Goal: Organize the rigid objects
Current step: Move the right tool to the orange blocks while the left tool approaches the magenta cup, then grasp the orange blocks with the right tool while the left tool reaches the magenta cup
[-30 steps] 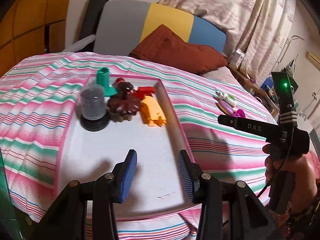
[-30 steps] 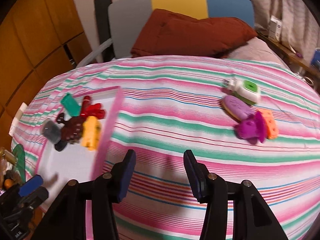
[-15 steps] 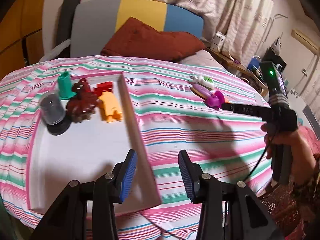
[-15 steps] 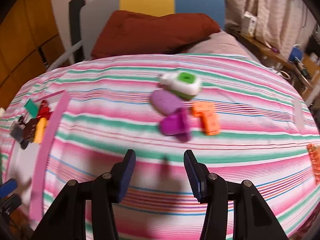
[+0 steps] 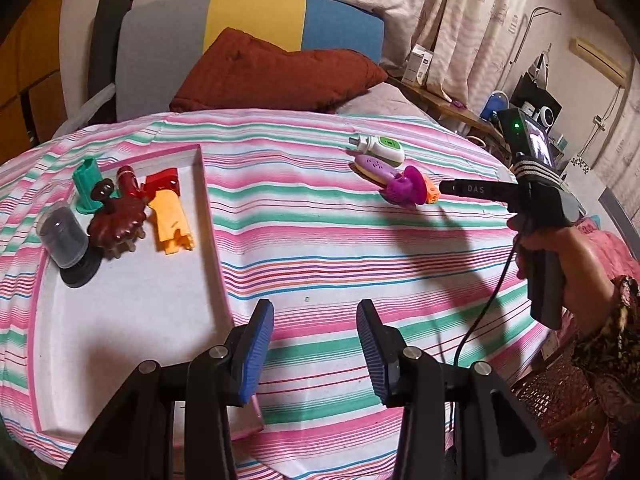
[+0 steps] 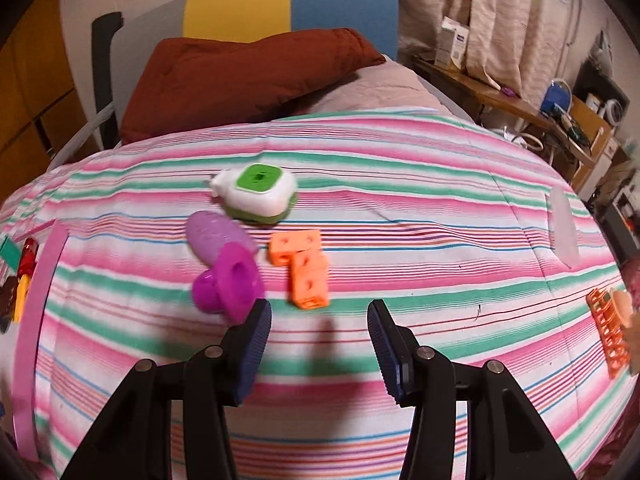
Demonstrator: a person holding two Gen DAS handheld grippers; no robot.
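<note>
done: five toys in tray point(image 5: 202, 184) | left: four loose on bed point(image 6: 400, 208) (cluster near right) | both hand-held grippers: jaws apart, empty

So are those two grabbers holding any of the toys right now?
No. The left gripper and right gripper both have bare, open fingers above the bedspread.

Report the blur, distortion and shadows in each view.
Left wrist view: sharp, fisheye bends the bedspread stripes, right gripper casts a dark shadow across them. Right wrist view: motion-blurred, the white-and-green device and purple toy smeared, same fisheye bulge.
</note>
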